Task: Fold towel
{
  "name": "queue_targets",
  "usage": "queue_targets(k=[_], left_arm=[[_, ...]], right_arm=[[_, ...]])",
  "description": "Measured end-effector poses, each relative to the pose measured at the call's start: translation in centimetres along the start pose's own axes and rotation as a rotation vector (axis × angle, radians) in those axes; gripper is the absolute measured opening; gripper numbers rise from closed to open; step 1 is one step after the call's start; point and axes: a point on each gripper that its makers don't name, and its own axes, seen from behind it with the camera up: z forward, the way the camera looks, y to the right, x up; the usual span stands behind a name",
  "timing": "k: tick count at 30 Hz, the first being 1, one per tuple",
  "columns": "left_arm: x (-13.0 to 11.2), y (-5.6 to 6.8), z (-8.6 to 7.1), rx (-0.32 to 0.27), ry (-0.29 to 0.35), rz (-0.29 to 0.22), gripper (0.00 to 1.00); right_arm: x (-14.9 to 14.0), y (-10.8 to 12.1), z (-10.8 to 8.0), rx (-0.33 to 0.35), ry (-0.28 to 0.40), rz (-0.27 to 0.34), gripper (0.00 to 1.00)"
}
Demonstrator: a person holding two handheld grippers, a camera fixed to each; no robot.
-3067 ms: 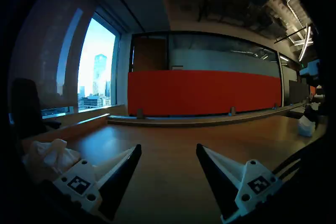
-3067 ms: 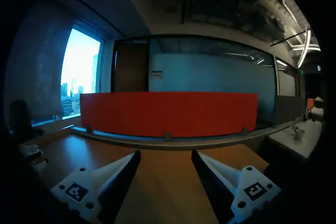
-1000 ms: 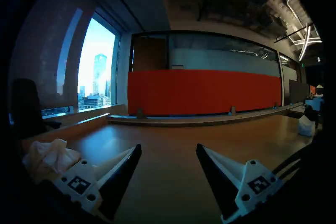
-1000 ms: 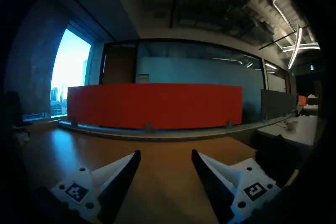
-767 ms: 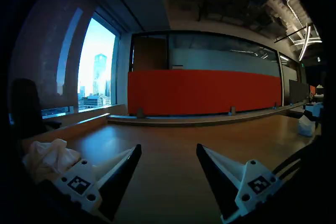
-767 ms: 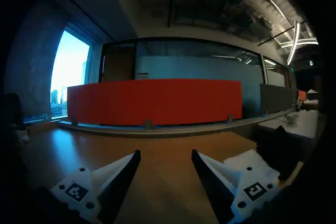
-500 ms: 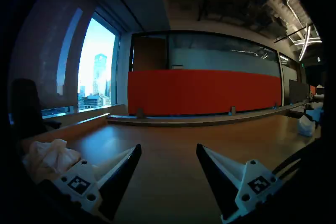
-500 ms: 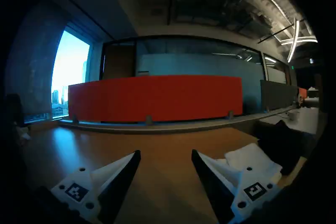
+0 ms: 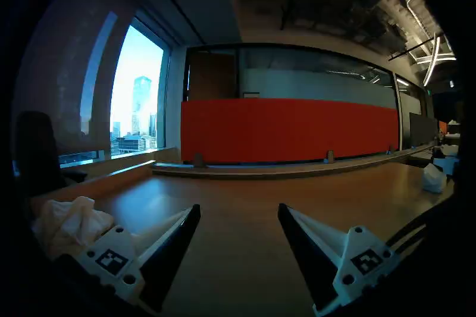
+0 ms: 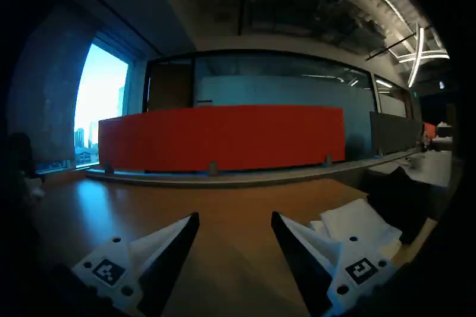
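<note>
In the left gripper view a crumpled pale towel [image 9: 70, 225] lies on the wooden table [image 9: 238, 198] at the lower left, just beside the left finger of my left gripper [image 9: 238, 214], which is open with nothing between its fingers. In the right gripper view a flat white folded cloth [image 10: 357, 222] rests on the table [image 10: 226, 204] at the lower right, behind the right finger of my right gripper [image 10: 234, 222]. That gripper is open too and holds nothing.
A red divider panel [image 9: 288, 129] runs along the table's far edge. A dark office chair [image 9: 35, 150] stands at the left by the window. A dark object [image 10: 401, 198] sits beside the white cloth. A small white object [image 9: 432, 178] lies at the far right.
The right gripper has dropped and turned slightly, bringing the white folded cloth and dark object into sight at its lower right. The left gripper has stayed still.
</note>
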Motion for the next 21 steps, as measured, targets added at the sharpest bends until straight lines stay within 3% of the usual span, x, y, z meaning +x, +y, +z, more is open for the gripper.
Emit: queue_targets(k=[21], left_arm=[[-0.03,0.06,0.00,0.000,0.000,0.000,0.97]], right_arm=[[-0.16,-0.54,-0.37,0.000,0.006,-0.035,0.94]])
